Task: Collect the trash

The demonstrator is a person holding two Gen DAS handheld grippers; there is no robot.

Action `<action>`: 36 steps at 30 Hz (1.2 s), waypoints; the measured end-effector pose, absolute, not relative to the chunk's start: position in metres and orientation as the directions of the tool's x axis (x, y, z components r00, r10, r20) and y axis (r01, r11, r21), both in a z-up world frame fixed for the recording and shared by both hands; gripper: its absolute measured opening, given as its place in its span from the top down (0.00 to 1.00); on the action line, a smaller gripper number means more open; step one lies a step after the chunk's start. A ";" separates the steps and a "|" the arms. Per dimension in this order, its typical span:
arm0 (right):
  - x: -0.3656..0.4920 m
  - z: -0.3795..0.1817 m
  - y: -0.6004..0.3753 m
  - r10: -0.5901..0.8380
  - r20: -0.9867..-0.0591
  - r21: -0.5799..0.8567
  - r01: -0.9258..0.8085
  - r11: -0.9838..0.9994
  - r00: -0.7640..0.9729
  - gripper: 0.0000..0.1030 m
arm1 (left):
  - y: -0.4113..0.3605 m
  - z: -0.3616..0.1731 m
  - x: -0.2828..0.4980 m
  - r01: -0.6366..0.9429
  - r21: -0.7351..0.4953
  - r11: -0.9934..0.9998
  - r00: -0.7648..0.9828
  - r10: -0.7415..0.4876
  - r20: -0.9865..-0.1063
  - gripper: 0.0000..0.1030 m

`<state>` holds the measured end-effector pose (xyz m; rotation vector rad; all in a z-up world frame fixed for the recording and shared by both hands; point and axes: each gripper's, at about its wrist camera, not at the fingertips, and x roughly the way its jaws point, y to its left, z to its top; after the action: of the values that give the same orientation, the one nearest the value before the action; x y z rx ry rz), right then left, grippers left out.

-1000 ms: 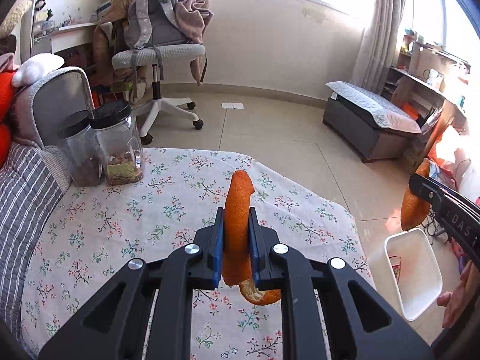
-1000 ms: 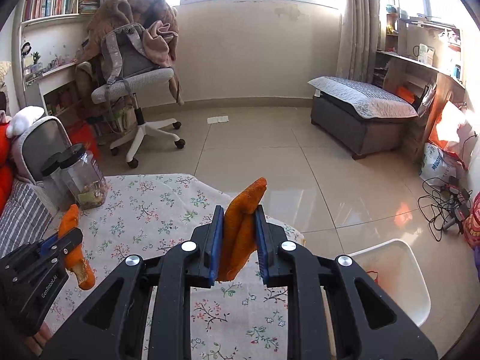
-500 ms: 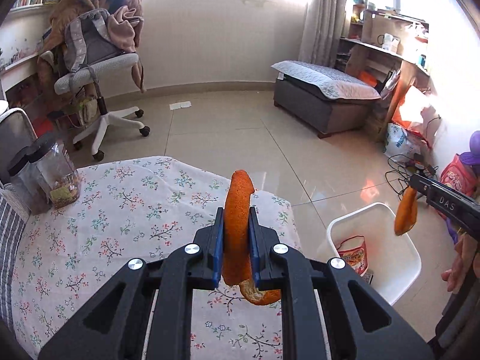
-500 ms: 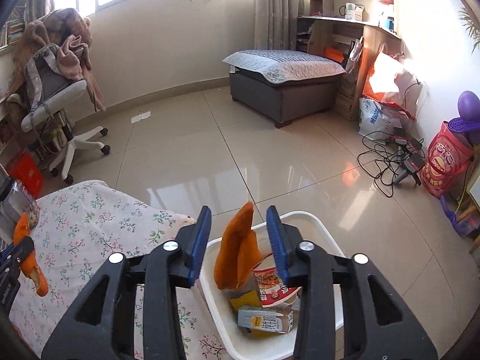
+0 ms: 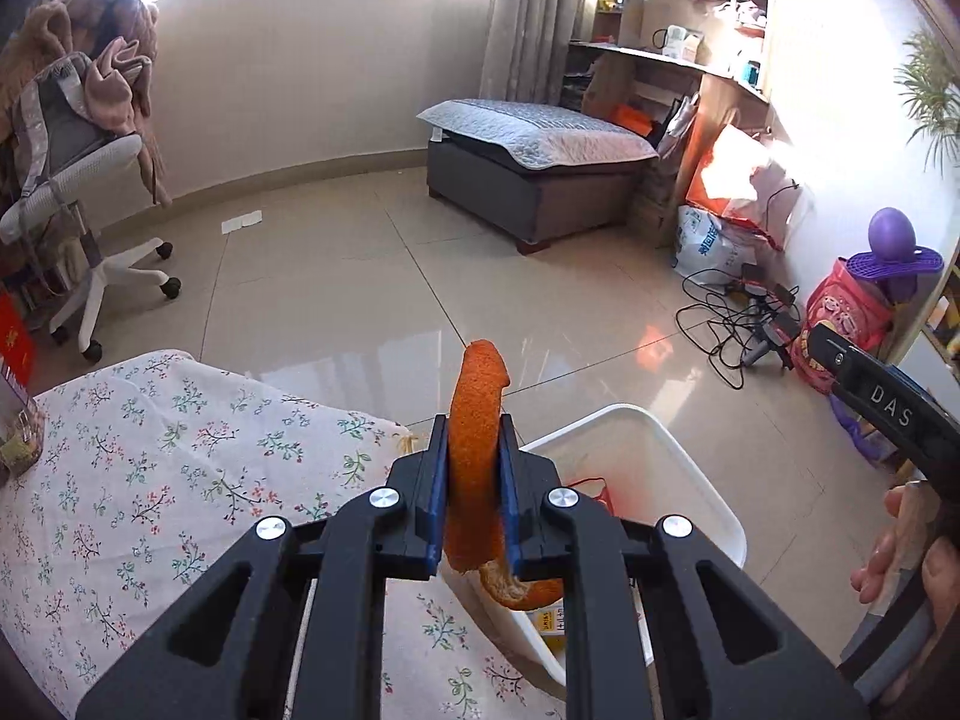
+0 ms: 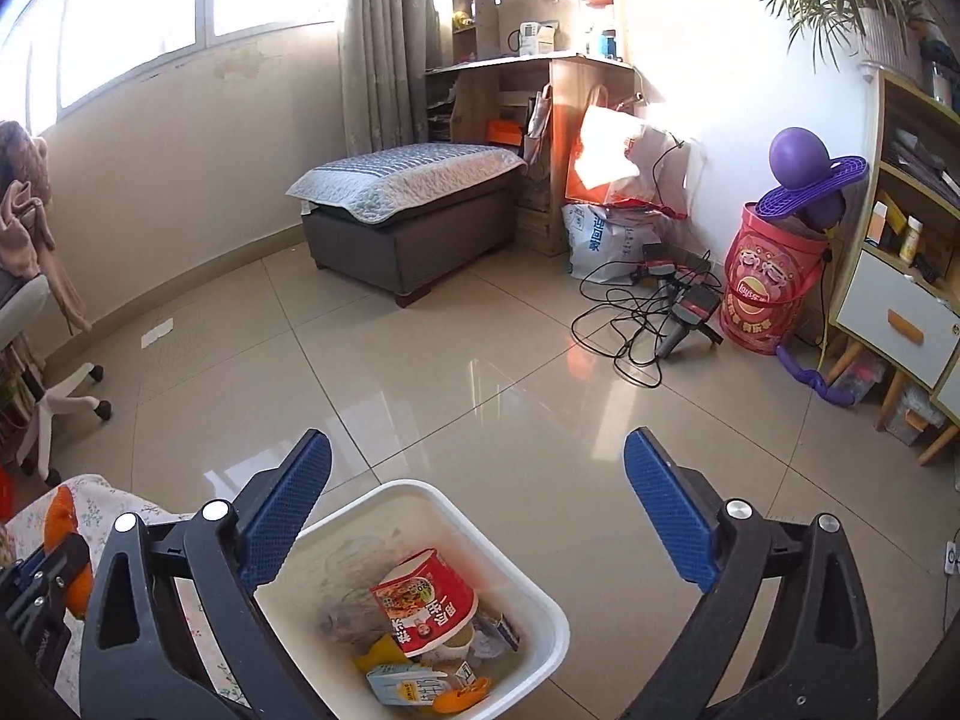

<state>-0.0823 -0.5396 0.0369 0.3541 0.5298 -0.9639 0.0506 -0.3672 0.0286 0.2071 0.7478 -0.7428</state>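
Left wrist view gives us the left hand-held gripper (image 5: 474, 504) with its blue pads pressed onto a curled strip of orange peel (image 5: 477, 420), which stands upright between them, its top rising past the fingertips and its lower end curling out below. Beneath it we see the near edge of the table (image 5: 150, 450), covered in a floral cloth, and just to the right of that edge the white trash bin (image 5: 690, 480) on the tiled floor; the peel sits over the gap where cloth meets bin rim. At the far right of this view part of the right hand-held gripper (image 5: 888, 408) shows, with the fingers of a hand (image 5: 900, 540) around its grip. From the right wrist view we look down between the right hand-held gripper's (image 6: 477, 510) spread fingers, whose jaws are opening, with nothing between the blue pads. Directly under them stands the bin (image 6: 528, 588), holding a red instant-noodle cup (image 6: 426, 600), a small carton and, at the near side, a bit of orange peel among other wrappers. At the left edge we glimpse the left hand-held gripper (image 6: 42, 576) with its peel (image 6: 60, 516) over the cloth. Farther off stand a grey ottoman (image 6: 414, 240), tangled cables (image 6: 648, 324) and a red bucket (image 6: 768, 294).
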 end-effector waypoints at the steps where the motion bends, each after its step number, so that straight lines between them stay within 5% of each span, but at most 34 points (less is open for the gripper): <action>1: -0.088 0.037 -0.543 -0.689 -0.568 0.060 0.857 0.511 0.451 0.09 | -0.375 0.029 0.049 0.687 -0.084 0.721 0.488 -0.544 -0.683 0.84; 12: -0.131 0.034 -0.580 -0.748 -0.566 0.095 0.929 0.359 0.347 0.07 | -0.445 0.023 0.031 0.751 -0.146 0.644 0.376 -0.599 -0.707 0.78; 23: -0.133 0.042 -0.564 -0.793 -0.510 0.050 0.932 0.359 0.333 0.07 | -0.429 0.037 0.015 0.731 -0.067 0.679 0.468 -0.571 -0.674 0.15; 26: -0.133 0.044 -0.546 -0.793 -0.490 0.064 0.922 0.382 0.362 0.07 | -0.407 0.047 0.015 0.704 -0.041 0.709 0.523 -0.557 -0.645 0.08; 36: -0.129 0.053 -0.473 -0.732 -0.470 0.141 0.861 0.489 0.493 0.07 | -0.319 0.068 0.022 0.558 0.000 0.830 0.663 -0.446 -0.601 0.06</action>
<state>-0.1287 -0.4730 0.0533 0.3842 0.3730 -0.9948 0.0224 -0.3186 0.0679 0.1906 0.6250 -0.5712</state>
